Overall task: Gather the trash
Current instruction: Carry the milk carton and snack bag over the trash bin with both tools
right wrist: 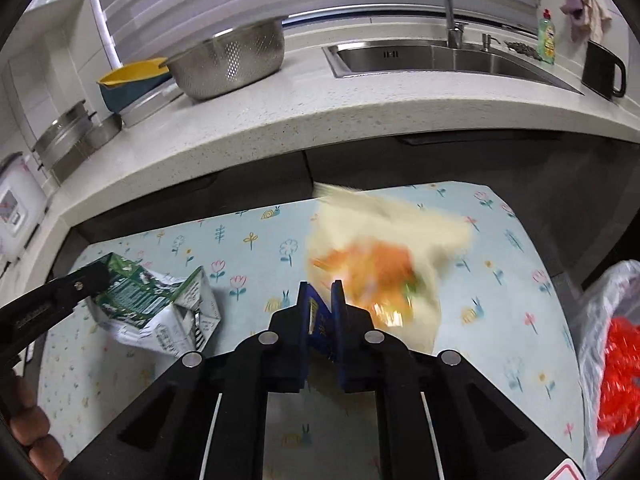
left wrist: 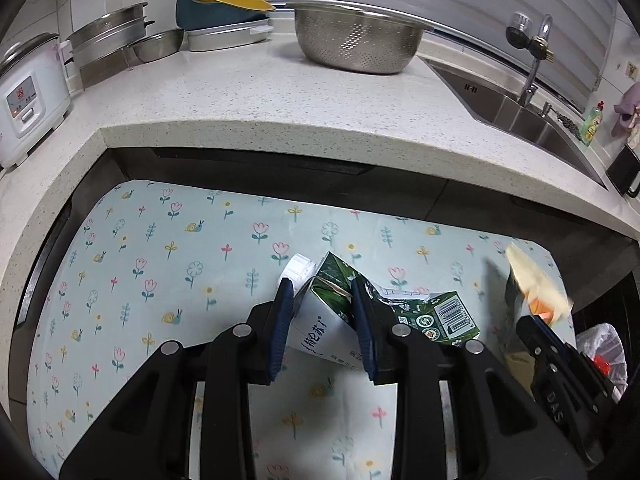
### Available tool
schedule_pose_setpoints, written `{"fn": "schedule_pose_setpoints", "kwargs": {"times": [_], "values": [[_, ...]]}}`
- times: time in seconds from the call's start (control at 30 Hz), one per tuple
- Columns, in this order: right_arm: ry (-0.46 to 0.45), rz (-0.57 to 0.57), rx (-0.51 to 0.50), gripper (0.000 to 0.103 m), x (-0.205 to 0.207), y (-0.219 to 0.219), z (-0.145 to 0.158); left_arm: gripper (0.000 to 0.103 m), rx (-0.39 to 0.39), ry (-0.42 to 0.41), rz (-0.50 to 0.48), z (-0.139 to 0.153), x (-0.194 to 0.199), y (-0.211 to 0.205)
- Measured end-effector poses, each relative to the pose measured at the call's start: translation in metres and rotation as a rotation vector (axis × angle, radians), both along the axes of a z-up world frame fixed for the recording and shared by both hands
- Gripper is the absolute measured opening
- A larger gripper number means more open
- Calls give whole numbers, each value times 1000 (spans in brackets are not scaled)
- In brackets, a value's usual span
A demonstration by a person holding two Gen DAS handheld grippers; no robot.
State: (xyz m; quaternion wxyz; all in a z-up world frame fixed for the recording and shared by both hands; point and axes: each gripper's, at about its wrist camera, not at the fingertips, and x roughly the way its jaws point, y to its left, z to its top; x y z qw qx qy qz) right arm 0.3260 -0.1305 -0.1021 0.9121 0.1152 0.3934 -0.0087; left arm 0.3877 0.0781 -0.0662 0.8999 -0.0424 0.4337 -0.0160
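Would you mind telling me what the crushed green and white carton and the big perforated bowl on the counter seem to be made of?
Crushed green and white carton: coated paperboard by the look, with a printed, faintly glossy skin and sharp creases where it is crumpled. Big perforated bowl: metal, probably stainless steel, with a brushed silver sheen and rows of punched holes.

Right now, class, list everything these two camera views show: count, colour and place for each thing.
Milk carton: one, green and white, crushed, on the floral mat, between the left jaws.
Snack wrapper: one, yellow and orange, blurred, in the right jaws.
Floral mat: one, pale blue.
Steel colander: one, on the countertop.
Sink: one, steel, far right.
Rice cooker: one, white, far left.
Trash bag: one, clear, red inside.
Left gripper: black, blue pads.
Right gripper: black, blue pads.
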Motion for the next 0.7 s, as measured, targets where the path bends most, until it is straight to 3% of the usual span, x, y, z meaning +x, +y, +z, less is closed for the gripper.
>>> {"fn": "schedule_pose_setpoints", "kwargs": {"times": [0.4, 0.7], "values": [[-57, -44, 18, 3, -96, -33, 42, 29, -12, -14, -124, 24, -70, -60], [-117, -137, 37, 3, -167, -88, 70, 29, -5, -47, -247, 48, -120, -124]]}}
